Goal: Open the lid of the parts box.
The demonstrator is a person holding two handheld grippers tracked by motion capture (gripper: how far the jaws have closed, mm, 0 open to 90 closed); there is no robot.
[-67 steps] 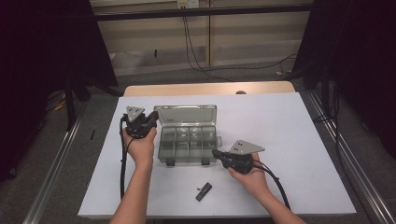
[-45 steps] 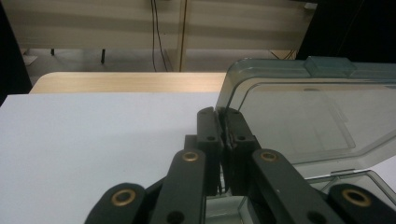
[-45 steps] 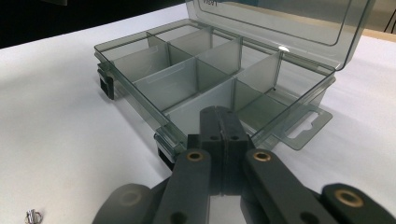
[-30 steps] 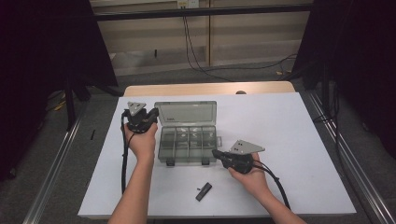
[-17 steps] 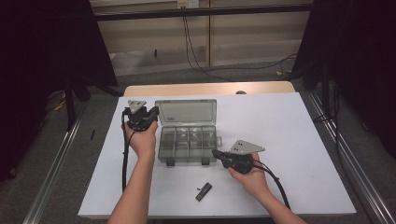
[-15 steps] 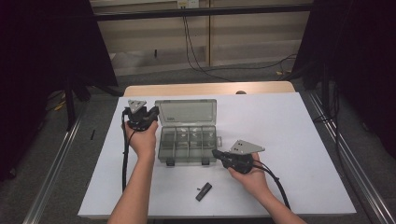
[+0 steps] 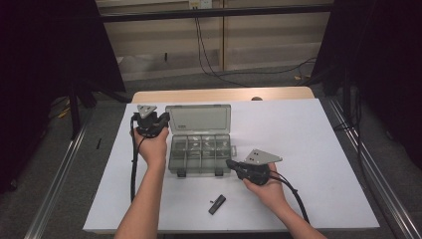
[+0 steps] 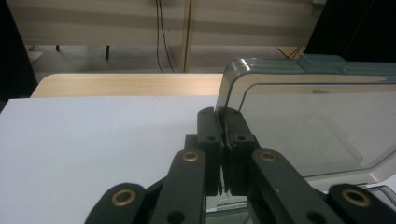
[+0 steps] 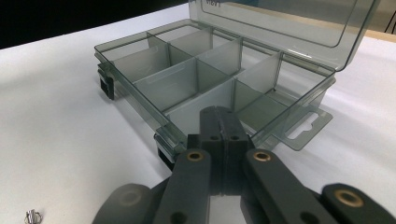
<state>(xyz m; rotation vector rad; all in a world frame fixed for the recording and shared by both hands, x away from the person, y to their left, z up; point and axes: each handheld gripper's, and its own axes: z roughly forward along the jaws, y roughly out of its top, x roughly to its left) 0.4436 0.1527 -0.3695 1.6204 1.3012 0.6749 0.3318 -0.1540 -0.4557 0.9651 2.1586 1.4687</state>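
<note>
Left gripper (image 8: 225,140) pinches edge of raised lid (image 8: 308,116). Right gripper (image 9: 223,135) pressed together, empty, against front corner of compartment box (image 9: 187,79) on table (image 7: 318,134).

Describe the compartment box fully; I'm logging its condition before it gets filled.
The compartment box is smoky translucent plastic, a shallow tray split by dividers into cells that look empty, with dark latches on its front edge and a hang tab on one side. It sits on the white table, lid raised. The left claw is shut on the lid's edge; the right claw, shut, presses the tray's near wall.
</note>
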